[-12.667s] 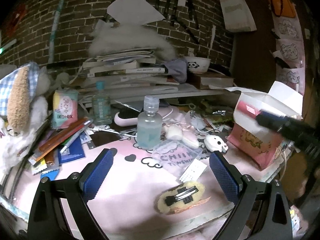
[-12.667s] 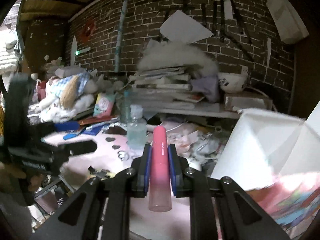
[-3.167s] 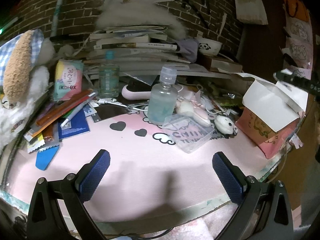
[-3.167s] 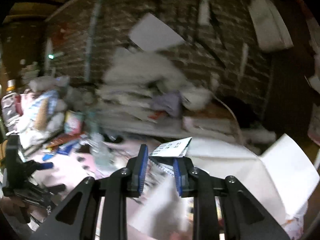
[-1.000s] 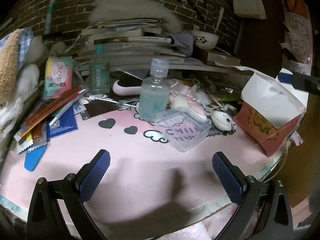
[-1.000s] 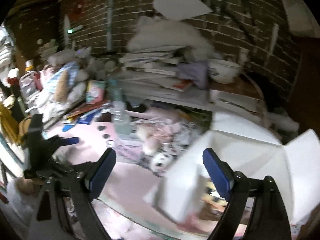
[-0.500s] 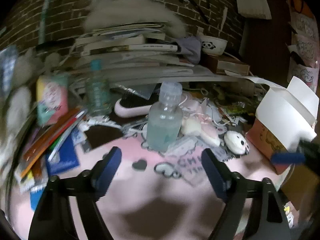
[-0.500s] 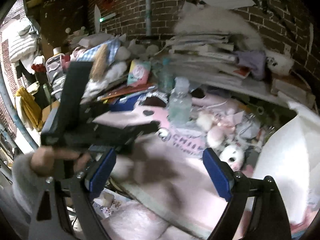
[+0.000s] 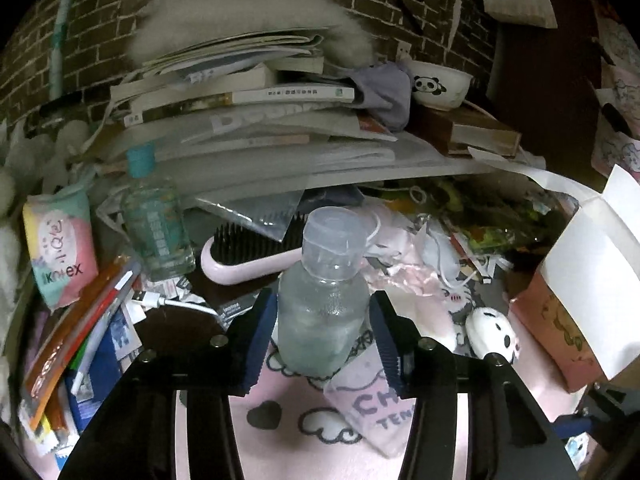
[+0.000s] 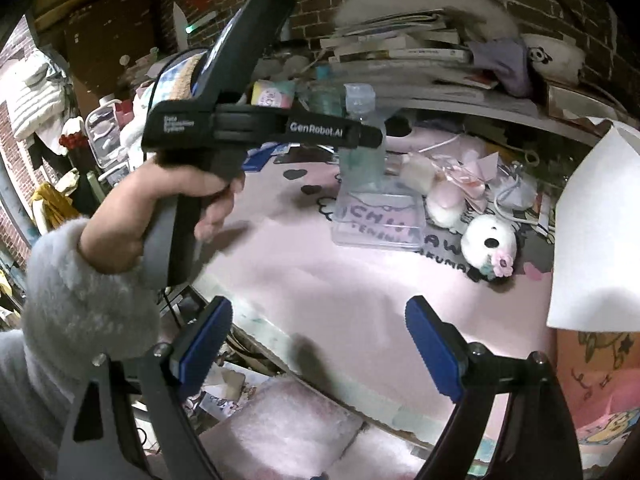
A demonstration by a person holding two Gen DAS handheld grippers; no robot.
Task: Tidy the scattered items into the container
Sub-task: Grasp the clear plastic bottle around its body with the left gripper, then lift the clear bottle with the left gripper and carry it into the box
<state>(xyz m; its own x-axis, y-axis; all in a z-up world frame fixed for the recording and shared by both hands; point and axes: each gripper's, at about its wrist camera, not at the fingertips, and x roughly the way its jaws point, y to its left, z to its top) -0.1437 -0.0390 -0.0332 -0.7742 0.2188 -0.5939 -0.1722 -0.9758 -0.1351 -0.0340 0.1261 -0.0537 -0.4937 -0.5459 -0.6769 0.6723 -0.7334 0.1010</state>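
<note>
Between the pads of the left tongs [image 9: 323, 334] the clear bottle [image 9: 322, 300] is closely framed but not visibly clamped, while the right tongs [image 10: 318, 350] are held wide and empty, so the bottle, the panda toy [image 10: 489, 245] and the clear case [image 10: 380, 220] are judged not yet put into the paper box [image 9: 576, 296].

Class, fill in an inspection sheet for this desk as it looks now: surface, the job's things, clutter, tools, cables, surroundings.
Surface: pink cartoon-print desk mat, crowded toward the back.
Job's things: clear bottle upright between the left tool's fingers; open white-flapped box at the right edge.
Clutter: clear plastic case, panda plush, pink hairbrush, teal-capped bottle, Kotex pack, pens, stacked books.
Tools: left tool bracketing the bottle, contact unclear; right tool open, empty.
Cables: white USB cable beside the pens.
Surroundings: brick wall, panda bowl on the shelf.
</note>
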